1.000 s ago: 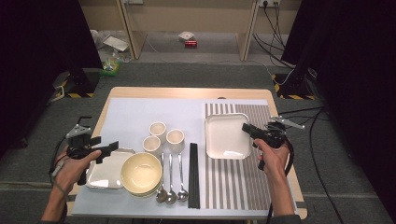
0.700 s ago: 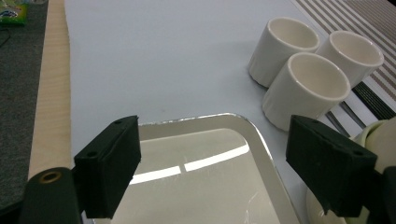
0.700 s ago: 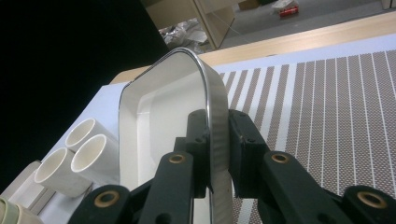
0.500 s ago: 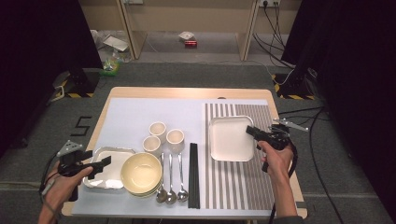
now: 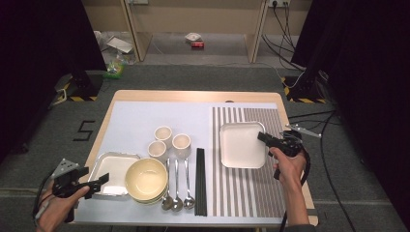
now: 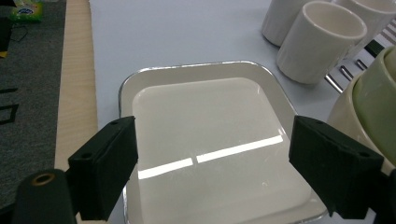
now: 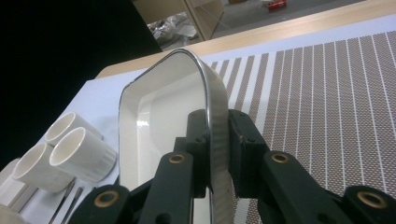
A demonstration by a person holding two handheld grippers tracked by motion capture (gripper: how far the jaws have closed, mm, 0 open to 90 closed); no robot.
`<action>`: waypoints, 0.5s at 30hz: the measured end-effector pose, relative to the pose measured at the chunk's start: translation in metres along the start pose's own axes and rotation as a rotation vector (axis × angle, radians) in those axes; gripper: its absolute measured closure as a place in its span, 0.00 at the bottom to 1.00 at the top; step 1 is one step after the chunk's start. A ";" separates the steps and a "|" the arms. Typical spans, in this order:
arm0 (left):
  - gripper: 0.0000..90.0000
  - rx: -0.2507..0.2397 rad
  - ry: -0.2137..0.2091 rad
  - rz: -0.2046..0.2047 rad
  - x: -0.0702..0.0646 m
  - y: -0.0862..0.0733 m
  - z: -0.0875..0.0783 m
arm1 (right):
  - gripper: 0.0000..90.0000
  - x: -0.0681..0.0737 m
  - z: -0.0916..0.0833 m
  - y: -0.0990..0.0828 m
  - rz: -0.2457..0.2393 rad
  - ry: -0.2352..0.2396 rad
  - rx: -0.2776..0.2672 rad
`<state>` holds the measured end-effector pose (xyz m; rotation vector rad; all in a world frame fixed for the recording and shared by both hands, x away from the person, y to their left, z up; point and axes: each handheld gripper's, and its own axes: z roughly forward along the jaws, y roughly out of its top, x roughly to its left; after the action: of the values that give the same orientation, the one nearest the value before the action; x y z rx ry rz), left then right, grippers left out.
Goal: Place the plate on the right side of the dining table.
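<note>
The right hand-held gripper (image 5: 265, 137) is clenched on the rim of the plate (image 5: 241, 145) on the striped mat, tipping that edge up. The left hand-held gripper (image 5: 94, 180) has just been opening and hangs released, nothing between its jaws, just left of the second plate (image 6: 212, 144), which lies flat straight ahead beside the bowls (image 5: 146, 180), so the left hand is nearer it.

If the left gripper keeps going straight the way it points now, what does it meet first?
Probably the square plate at the table's left edge: the open left gripper points at it, with the stacked bowls just beyond. Depth is uncertain.
</note>
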<state>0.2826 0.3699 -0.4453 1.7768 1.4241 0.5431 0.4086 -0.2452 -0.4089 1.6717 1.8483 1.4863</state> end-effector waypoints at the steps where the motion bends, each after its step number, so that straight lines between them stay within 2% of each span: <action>1: 0.17 -0.005 0.003 0.001 0.000 -0.002 0.000 | 0.89 -0.001 0.000 0.000 0.002 0.000 0.000; 10: 0.17 -0.004 0.028 0.012 0.001 -0.017 -0.008 | 0.89 -0.012 0.001 -0.004 0.031 -0.020 0.006; 15: 0.17 -0.002 0.021 0.016 0.002 -0.023 -0.012 | 0.89 -0.017 0.001 -0.005 0.040 -0.023 0.007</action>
<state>0.2602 0.3765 -0.4565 1.7871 1.4247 0.5723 0.4116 -0.2579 -0.4200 1.7317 1.8204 1.4712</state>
